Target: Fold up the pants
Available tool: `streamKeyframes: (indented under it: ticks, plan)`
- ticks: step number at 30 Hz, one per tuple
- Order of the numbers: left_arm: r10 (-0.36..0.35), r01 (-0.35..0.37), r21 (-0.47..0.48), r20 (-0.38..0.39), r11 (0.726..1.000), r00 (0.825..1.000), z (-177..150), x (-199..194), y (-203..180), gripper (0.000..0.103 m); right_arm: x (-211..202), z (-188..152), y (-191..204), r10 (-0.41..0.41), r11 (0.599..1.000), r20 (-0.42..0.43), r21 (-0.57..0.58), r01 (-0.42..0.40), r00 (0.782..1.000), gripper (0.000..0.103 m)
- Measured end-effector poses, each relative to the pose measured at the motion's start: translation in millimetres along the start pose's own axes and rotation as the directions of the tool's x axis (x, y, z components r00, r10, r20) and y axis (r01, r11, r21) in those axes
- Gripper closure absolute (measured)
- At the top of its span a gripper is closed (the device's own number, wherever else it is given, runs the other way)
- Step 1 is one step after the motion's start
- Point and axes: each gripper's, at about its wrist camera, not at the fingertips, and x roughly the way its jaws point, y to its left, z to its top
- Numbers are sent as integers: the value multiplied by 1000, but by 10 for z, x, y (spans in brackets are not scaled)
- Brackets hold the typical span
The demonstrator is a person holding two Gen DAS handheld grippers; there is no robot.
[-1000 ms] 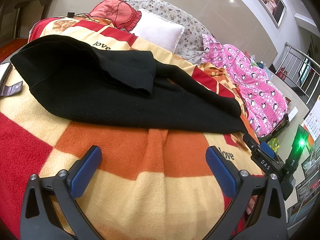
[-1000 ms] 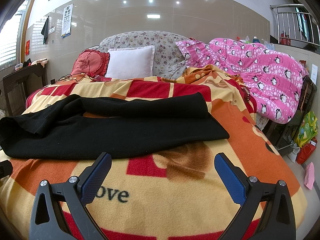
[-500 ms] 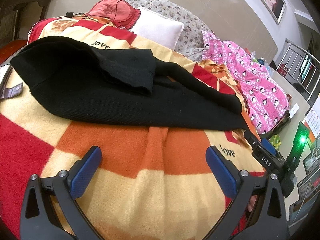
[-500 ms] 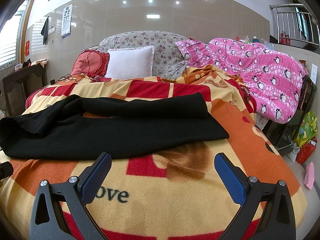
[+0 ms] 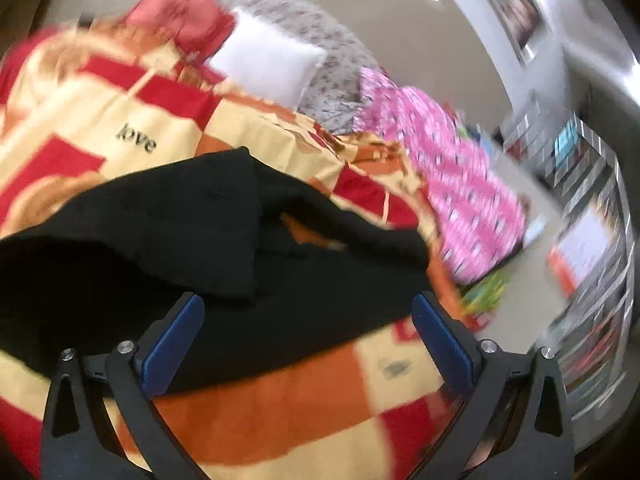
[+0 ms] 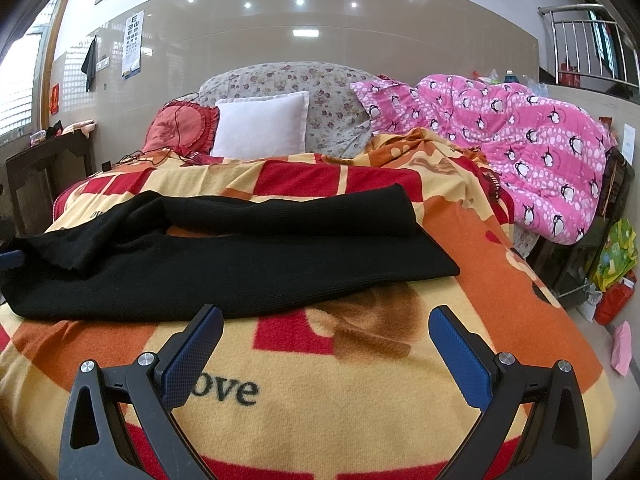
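Meanwhile, one pair of black pants (image 6: 240, 256) is lying across a checked blanket (image 6: 360, 392), its two legs stretching toward 3 o'clock in the right wrist view. Both claws are gaping, gripping nothing: the right gripper (image 6: 324, 344) is hovering over bare blanket, the left gripper (image 5: 308, 332) over the pants' near edge. Two pillows, one white (image 6: 262, 124) and one red (image 6: 182, 128), are sitting at 12 o'clock.

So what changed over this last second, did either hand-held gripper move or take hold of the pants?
The left hand-held gripper has swung forward toward the black pants: its open fingers now frame the cloth's near edge, and its view is motion-blurred. Nothing is gripped yet. The right hand-held gripper stayed put, open over the blanket, and the pants lie as before.
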Motion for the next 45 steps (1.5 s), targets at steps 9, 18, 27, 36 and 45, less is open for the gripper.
streamKeyframes:
  ticks: [9,18,27,36,45]
  plan:
    - [425,-345,538,-27,769,905,256,514,-374,0,-17,15,21,3,1000,2,-1,-3,1000,0]
    - [572,-450,637,17,626,820,6,902,-218,16,-20,25,-2,3,1000,2,2,-3,1000,0]
    - [659,-492,718,63,492,749,-147,1067,-281,15,-13,33,-2,-4,1000,5,-2,4,1000,0]
    - [659,-638,458,139,619,739,469,272,76,97,-7,32,-13,-6,1000,5,-3,6,1000,0]
    - [743,-790,141,272,597,611,1001,-584,687,41,-8,32,-21,-10,1000,8,1,10,1000,1]
